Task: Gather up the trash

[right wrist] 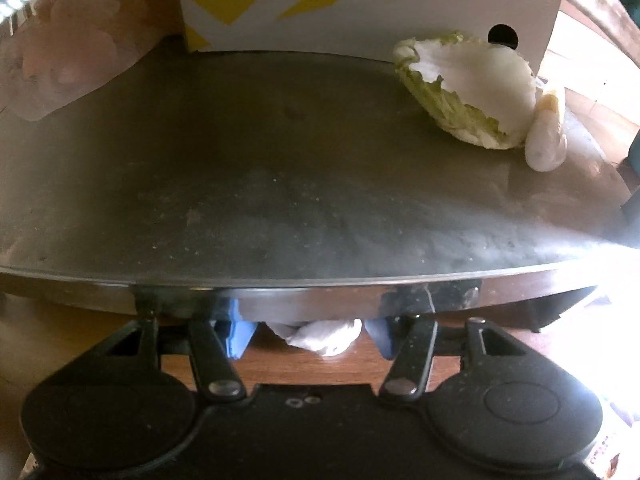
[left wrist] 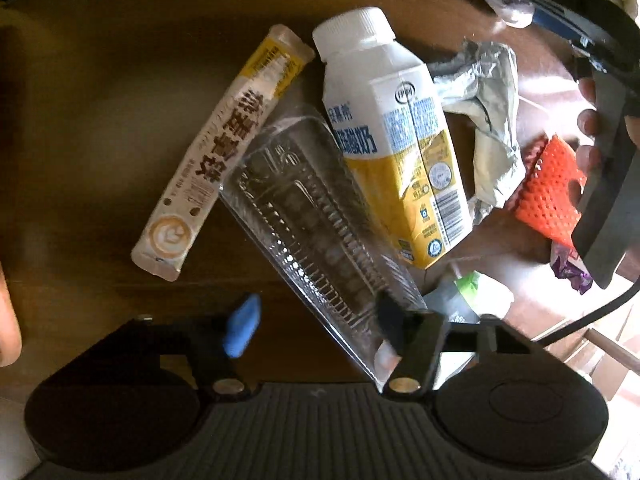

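Trash lies scattered on the brown table (left wrist: 100, 100): a coffee sachet (left wrist: 216, 148), a clear plastic tray (left wrist: 312, 220), a yogurt carton (left wrist: 396, 136). The left gripper (left wrist: 316, 320) has its fingers apart around the tray's near end, one pad touching it. The right gripper (right wrist: 308, 336) straddles a metal pan's (right wrist: 280, 180) rim; its grasp cannot be told.

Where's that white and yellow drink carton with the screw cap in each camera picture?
Left wrist view: drink carton lies at centre, between clear plastic tray and crumpled foil wrapper.
Right wrist view: not in it.
Shared landmark: the wooden table.
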Demonstrator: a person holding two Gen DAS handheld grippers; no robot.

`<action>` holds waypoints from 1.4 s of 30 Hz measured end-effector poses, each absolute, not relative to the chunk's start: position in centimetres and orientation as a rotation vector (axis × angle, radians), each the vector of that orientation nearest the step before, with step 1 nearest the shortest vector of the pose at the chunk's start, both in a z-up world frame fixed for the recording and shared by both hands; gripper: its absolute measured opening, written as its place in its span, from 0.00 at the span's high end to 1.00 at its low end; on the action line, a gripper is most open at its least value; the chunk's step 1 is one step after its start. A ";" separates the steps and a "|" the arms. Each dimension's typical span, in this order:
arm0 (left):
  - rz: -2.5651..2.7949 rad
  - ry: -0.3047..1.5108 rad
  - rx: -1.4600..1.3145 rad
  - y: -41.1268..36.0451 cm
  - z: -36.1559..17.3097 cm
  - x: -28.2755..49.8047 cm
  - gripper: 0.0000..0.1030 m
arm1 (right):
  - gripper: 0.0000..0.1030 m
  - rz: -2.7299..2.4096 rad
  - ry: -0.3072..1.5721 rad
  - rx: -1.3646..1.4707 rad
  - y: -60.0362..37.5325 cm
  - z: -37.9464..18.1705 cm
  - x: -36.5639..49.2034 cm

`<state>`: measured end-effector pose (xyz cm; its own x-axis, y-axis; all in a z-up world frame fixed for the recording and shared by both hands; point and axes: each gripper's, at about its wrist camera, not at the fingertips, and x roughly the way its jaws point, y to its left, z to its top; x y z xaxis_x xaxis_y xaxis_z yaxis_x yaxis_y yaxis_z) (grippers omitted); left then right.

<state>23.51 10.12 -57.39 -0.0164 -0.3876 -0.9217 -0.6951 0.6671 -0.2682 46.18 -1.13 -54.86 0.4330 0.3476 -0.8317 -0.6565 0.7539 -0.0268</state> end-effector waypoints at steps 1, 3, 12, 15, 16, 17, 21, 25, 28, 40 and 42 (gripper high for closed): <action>0.303 1.639 -0.902 9.9 -57.7 23.6 0.54 | 0.45 0.648 0.928 -0.389 -1.2 -54.9 46.2; 0.299 1.638 -0.915 9.9 -57.9 23.5 0.61 | 0.45 0.658 0.912 -0.416 -1.0 -55.1 46.2; 0.314 1.656 -0.908 11.2 -58.7 22.9 0.89 | 0.79 0.690 0.912 -0.449 -1.0 -55.9 46.0; 0.322 1.659 -0.913 11.5 -58.9 22.6 0.93 | 0.83 0.696 0.928 -0.483 -0.7 -55.9 45.8; 0.319 1.656 -0.904 11.6 -58.8 22.6 0.95 | 0.83 0.696 0.943 -0.488 -0.9 -55.8 45.7; 0.315 1.653 -0.891 11.6 -58.6 22.5 0.95 | 0.84 0.697 0.960 -0.493 -1.1 -55.6 45.6; 0.300 1.650 -0.859 11.3 -58.3 23.0 0.96 | 0.85 0.706 1.026 -0.525 -2.2 -54.4 44.8; 0.293 1.666 -0.809 11.2 -57.9 23.0 0.96 | 0.85 0.717 1.069 -0.552 -3.9 -52.4 43.8; 0.299 1.680 -0.763 11.5 -56.9 22.8 0.97 | 0.85 0.722 1.071 -0.568 -4.9 -50.2 42.9; 0.290 1.623 -0.729 12.1 -50.9 22.9 0.97 | 0.85 0.713 1.016 -0.514 -8.3 -40.2 41.2; 0.294 1.617 -0.719 12.1 -50.5 22.8 0.97 | 0.85 0.706 1.019 -0.505 -8.3 -40.4 41.7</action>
<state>22.84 12.09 -50.55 -0.0251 -0.2813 -0.9593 -0.6007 0.7713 -0.2105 41.70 -8.32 -40.45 0.3397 0.2922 -0.8940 -0.7346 0.6760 -0.0582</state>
